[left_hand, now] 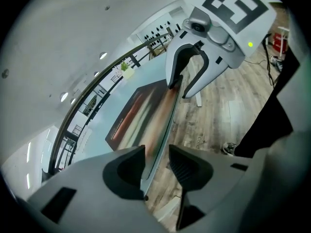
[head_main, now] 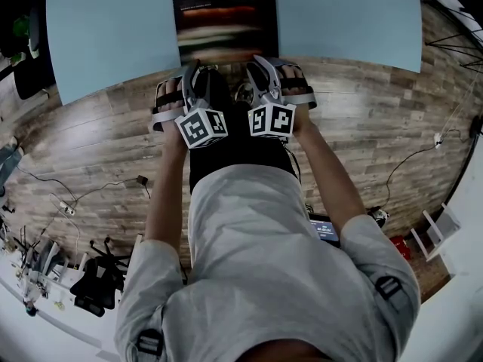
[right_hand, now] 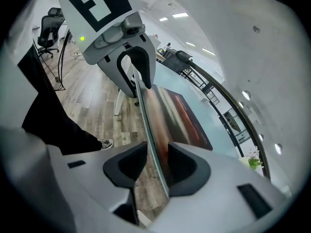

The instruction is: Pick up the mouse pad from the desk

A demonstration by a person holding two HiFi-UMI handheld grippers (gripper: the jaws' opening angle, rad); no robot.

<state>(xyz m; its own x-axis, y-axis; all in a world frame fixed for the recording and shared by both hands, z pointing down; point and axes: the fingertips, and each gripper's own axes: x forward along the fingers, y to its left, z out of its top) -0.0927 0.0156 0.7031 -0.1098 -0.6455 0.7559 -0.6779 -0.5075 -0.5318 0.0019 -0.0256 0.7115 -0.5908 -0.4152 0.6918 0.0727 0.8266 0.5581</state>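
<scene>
Standing wide apart, the fingers (left_hand: 127,166) of the left gripper (left_hand: 156,154) straddle the near edge of the tabletop (head_main: 113,36). One finger is over the mouse pad (head_main: 225,25) and the other is on the floor side of the edge; neither presses on anything. The fingers (right_hand: 187,166) of the right gripper (right_hand: 156,150) stand just as open and straddle the same edge further along. The thin edge runs between them, nearer the finger on the pad's side, and whether it touches that finger cannot be told. Each gripper shows in the other's view with its fingers either side of that edge.

The mouse pad lies flat on the light blue tabletop at the middle of its near edge, its near side right at that edge. It is a dark rectangle with blurred red and orange bands. The grippers sit side by side at the pad's near side, the left by its near left corner, the right by its near right corner. Their marker cubes (head_main: 202,128) (head_main: 272,119) are turned up toward the head camera. The left hand (head_main: 167,96) and right hand (head_main: 298,89) hold them from behind, with bare forearms reaching out from a grey shirt (head_main: 256,262). Beyond the tabletop's edge is a wood-plank floor (head_main: 98,142) with cables (head_main: 423,153) on it.
</scene>
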